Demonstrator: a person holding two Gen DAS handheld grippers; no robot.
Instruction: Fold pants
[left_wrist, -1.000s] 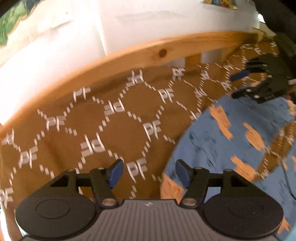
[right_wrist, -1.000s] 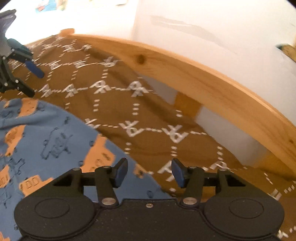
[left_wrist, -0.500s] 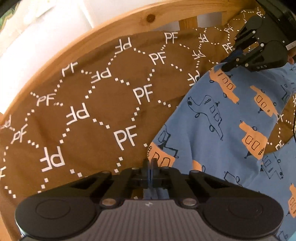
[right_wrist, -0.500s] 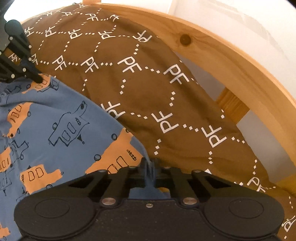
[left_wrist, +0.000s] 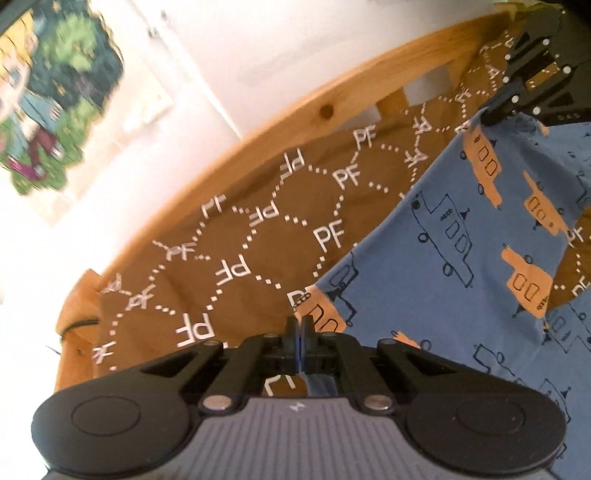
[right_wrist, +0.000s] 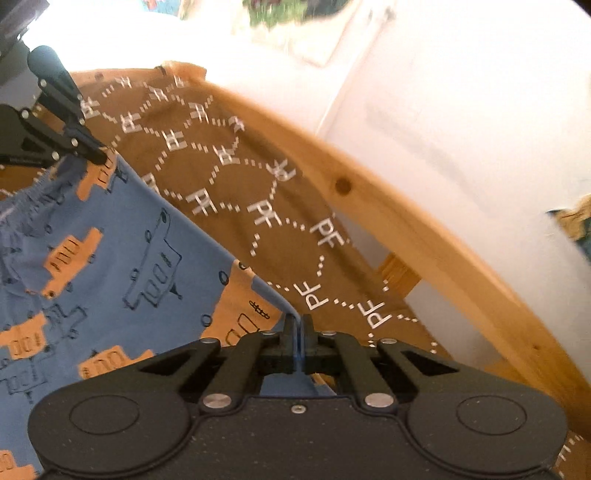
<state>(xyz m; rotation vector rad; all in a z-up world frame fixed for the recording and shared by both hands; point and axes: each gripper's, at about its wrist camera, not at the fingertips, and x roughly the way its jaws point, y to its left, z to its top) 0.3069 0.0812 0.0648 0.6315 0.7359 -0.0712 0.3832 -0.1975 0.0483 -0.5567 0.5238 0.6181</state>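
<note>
Left gripper (left_wrist: 301, 325): jaws closed, pinching one corner of the blue pants (left_wrist: 461, 258). Pants: stretched taut rightward above the brown bedspread (left_wrist: 258, 240). Right gripper (right_wrist: 297, 325): jaws closed, pinching the opposite corner.

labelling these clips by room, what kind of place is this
Most likely a child's bedroom. A brown PF-patterned bedspread lies inside a wooden bed rail, a cartoon poster hangs on the wall, and the blue vehicle-print pants held by both grippers look child-sized.
</note>
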